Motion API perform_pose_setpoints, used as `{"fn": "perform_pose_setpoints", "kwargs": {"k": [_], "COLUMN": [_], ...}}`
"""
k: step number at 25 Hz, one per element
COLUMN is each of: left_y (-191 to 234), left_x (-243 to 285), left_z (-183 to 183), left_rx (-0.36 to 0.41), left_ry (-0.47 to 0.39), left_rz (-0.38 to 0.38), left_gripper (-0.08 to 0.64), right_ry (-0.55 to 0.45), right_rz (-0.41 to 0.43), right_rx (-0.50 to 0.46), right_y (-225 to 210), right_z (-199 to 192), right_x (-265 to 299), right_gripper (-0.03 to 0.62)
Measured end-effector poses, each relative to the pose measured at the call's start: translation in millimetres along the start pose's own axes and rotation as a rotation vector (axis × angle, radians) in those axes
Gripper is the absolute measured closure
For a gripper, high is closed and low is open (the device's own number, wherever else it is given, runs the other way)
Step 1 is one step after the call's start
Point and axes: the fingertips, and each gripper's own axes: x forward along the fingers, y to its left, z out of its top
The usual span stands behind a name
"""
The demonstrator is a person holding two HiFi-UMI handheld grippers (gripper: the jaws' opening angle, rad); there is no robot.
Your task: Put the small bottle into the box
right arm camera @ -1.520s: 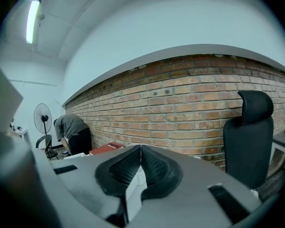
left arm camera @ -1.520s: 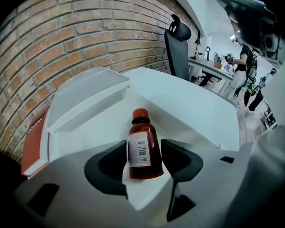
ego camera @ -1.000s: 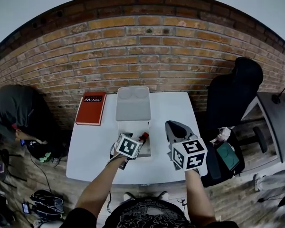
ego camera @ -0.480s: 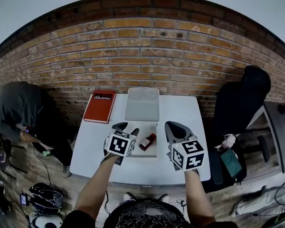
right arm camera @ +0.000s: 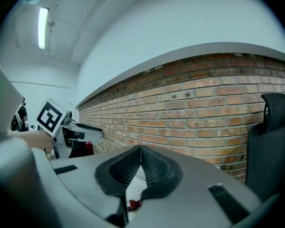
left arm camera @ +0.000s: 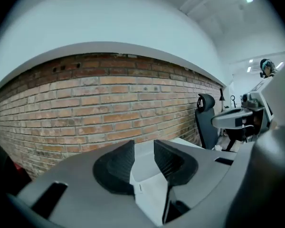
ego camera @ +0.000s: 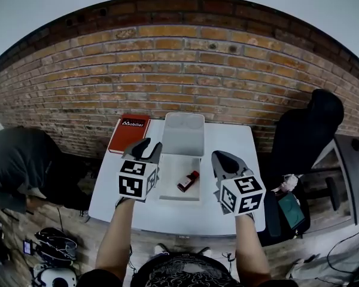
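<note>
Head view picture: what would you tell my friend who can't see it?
A small red bottle lies in an open white box on a white table. A person holds a gripper on each side: the left gripper is empty, its jaws closing; the right gripper is shut. A red book lies at the table's far left corner.

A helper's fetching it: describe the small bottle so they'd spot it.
On the white table by the brick wall sits an open white box. The small bottle lies inside it, dark red, far smaller than the red book.
</note>
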Motion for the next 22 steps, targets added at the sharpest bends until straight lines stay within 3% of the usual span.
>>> {"fn": "perform_pose_setpoints", "kwargs": {"k": [6,11,22], "left_y": [12,19,18], "left_x": [-27,-33,-30], "left_z": [21,17,11], "left_rx": [-0.017,-0.047,-0.03], "left_ry": [-0.092,-0.094,-0.08], "left_rz": [0.059,0.088,0.105], "left_gripper": [0.483,0.519,0.528], "right_ry": [-0.025,-0.041,-0.043], "right_rz": [0.008,0.018,-0.001], "right_rx": [0.001,-0.009,-0.028], "right_y": [1,3,-1], "right_z": [12,18,20], "right_x": [-2,-2,-4], "right_gripper": [0.572,0.572,0.572]}}
